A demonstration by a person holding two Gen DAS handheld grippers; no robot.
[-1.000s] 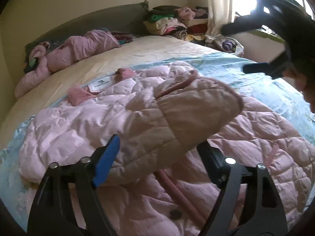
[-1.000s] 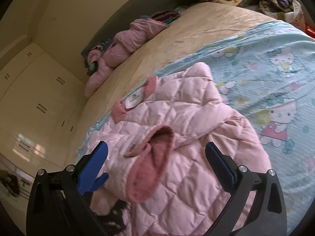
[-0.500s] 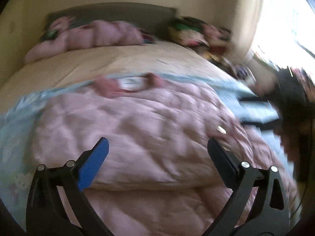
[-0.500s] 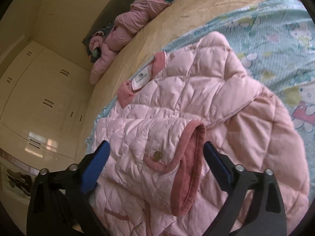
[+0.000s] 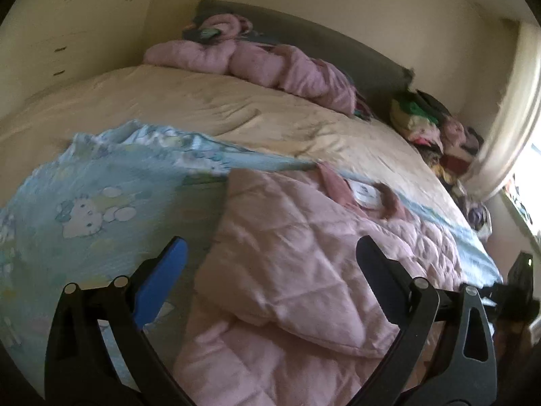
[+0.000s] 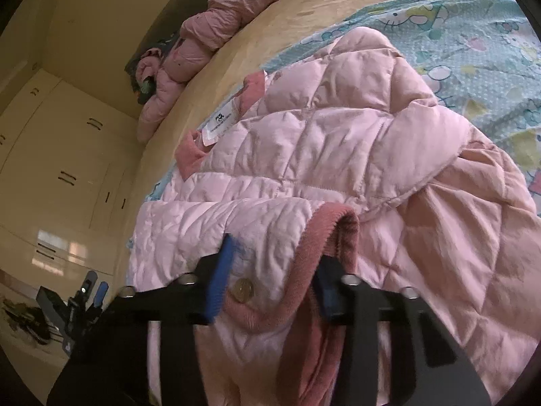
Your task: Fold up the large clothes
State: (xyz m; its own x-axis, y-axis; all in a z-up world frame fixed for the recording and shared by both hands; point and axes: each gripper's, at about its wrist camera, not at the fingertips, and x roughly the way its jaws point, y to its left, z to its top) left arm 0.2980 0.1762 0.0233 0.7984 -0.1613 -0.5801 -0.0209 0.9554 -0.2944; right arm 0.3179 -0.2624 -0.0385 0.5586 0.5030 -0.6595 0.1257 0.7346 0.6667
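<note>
Closed since the earlier frame: right gripper [image 6: 270, 270], now clamping sleeve cuff [image 6: 324, 233] at lower centre. Left gripper [image 5: 270, 270] (spread, empty) hovers over pink quilted jacket [image 5: 304, 253] on bed [image 5: 203, 108]; right hand nearer.

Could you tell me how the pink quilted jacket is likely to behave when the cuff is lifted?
The pink quilted jacket will probably drape limply: it already lies in soft folds. Its puffy quilting suggests it is light for its bulk. The right gripper has closed on the ribbed cuff, which likely gives better purchase than the smoother-looking shell.
</note>
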